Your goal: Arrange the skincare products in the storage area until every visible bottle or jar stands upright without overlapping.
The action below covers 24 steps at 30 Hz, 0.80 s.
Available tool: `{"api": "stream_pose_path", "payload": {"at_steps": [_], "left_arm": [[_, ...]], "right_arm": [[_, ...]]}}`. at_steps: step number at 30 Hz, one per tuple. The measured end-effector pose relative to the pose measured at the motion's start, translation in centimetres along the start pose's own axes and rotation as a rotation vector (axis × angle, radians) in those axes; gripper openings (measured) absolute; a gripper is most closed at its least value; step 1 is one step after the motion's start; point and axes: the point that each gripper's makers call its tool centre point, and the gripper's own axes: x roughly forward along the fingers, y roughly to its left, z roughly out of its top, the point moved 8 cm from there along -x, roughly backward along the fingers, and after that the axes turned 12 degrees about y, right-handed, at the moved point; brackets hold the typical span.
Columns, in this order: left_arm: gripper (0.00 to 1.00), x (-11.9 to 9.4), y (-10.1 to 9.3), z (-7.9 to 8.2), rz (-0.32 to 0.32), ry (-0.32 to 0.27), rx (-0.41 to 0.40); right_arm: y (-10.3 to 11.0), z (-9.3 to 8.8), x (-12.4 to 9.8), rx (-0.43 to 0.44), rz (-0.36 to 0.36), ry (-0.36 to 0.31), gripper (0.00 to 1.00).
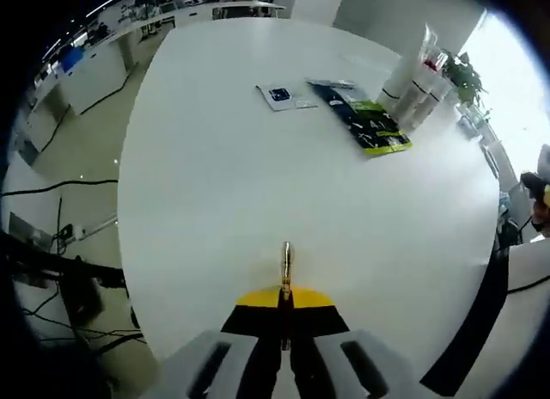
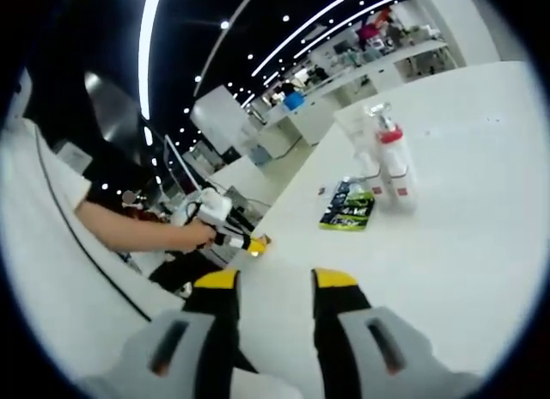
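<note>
White laminate, smooth and glossy, forms the large table (image 1: 258,184) on which everything rests, so a slippery footing is to be expected for anything stood on it. At the far side, near the table's edge, a group of tall clear bottles (image 1: 417,89) is seen standing upright and close together; in the right gripper view the same cluster (image 2: 387,162) appears, one bottle capped with a red pump. These are judged light, rigid plastic, narrow at the base and easily toppled; a hold low on the body, below the pump, is judged safest. Just beside them a green-and-black sachet (image 1: 371,124) lies flat, soft and thin, best pinched at an edge and unlikely to stand by itself. A small white-and-blue packet (image 1: 279,96) lies flat a little apart from it.

The right gripper (image 2: 273,283) is held with its yellow-tipped jaws apart and nothing between them, well short of the bottles. The left gripper (image 1: 285,306) has its jaws closed together on a slim gold tube (image 1: 287,261), which points out over bare table. The tube is judged hard, smooth and prone to slipping or rolling, so a grip at mid-length is advised.
</note>
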Motion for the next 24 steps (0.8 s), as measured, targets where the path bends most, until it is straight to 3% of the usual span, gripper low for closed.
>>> {"api": "stream_pose_path", "payload": {"at_steps": [3, 5, 7, 9, 13, 15, 24], "left_arm": [[0.0, 0.1, -1.6, -0.1, -0.033, -0.01, 0.03], [0.0, 0.0, -3.5, 0.2, -0.106, -0.046, 0.027], [0.0, -0.1, -4.5, 0.3, -0.14, -0.064, 0.021], [0.0, -0.6, -6.8, 1.0, -0.232, -0.115, 0.023], [0.0, -1.8, -10.5, 2.0, -0.339, -0.186, 0.065], [0.0, -2.2, -11.5, 2.2, -0.35, -0.2, 0.079], [0.0, -5.4, -19.0, 3.5, -0.522, -0.278, 0.207]], "right_arm": [[0.1, 0.1, 0.0, -0.007, 0.0, 0.002, 0.31], [0.1, 0.1, 0.0, -0.005, 0.0, 0.003, 0.31], [0.1, 0.0, 0.1, -0.007, 0.006, 0.01, 0.31], [0.3, 0.0, 0.4, -0.013, 0.013, 0.019, 0.31], [0.6, 0.1, 0.7, -0.02, 0.028, 0.026, 0.31], [0.6, 0.1, 0.7, -0.026, 0.033, 0.029, 0.31], [0.8, 1.0, 1.0, -0.05, 0.056, 0.023, 0.31]]}}
